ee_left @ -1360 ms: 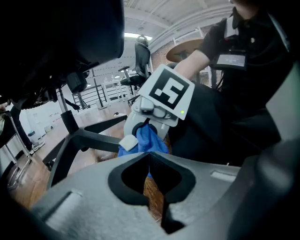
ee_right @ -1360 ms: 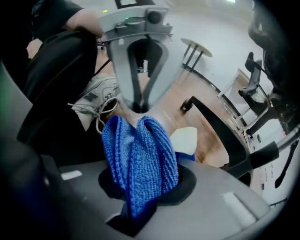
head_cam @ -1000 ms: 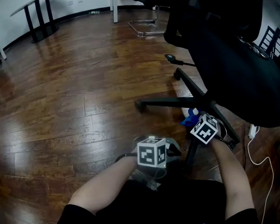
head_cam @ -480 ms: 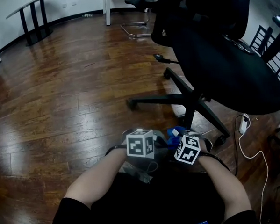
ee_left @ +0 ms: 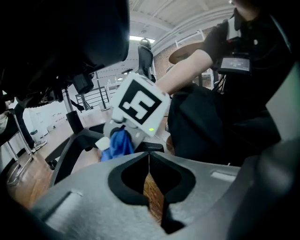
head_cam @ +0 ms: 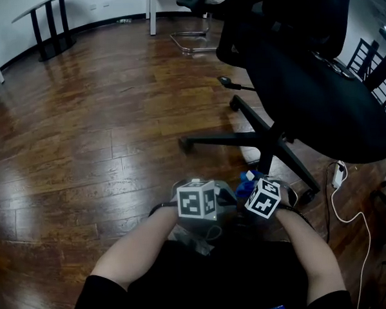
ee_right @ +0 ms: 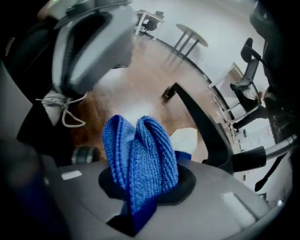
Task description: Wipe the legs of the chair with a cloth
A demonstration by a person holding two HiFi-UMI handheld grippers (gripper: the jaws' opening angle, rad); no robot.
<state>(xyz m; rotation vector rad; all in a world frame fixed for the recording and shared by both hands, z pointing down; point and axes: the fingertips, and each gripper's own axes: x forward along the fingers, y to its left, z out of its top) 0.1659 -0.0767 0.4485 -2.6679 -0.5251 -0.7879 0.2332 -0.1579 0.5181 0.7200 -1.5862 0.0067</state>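
A black office chair (head_cam: pixel 318 79) stands at the right, its star base legs (head_cam: pixel 224 140) spread over the wooden floor. My right gripper (ee_right: pixel 140 187) is shut on a folded blue cloth (ee_right: pixel 140 157), low by the near chair leg (ee_right: pixel 201 122). In the head view its marker cube (head_cam: pixel 263 197) sits just below the base, with the blue cloth (head_cam: pixel 245 185) showing beside it. My left gripper (ee_left: pixel 149 161) is shut with nothing between its jaws. It hovers right next to the right one, its cube (head_cam: pixel 196 199) to the left.
A white power strip with a cable (head_cam: pixel 339 174) lies on the floor at the right. A chrome chair frame (head_cam: pixel 193 41) and black table legs (head_cam: pixel 51 29) stand far back. My knees and a laced shoe (ee_right: pixel 65 112) are close below the grippers.
The right gripper, with the cloth, has come back from further out by the chair base toward me and to the left, ending beside the left gripper. The left gripper has kept still.
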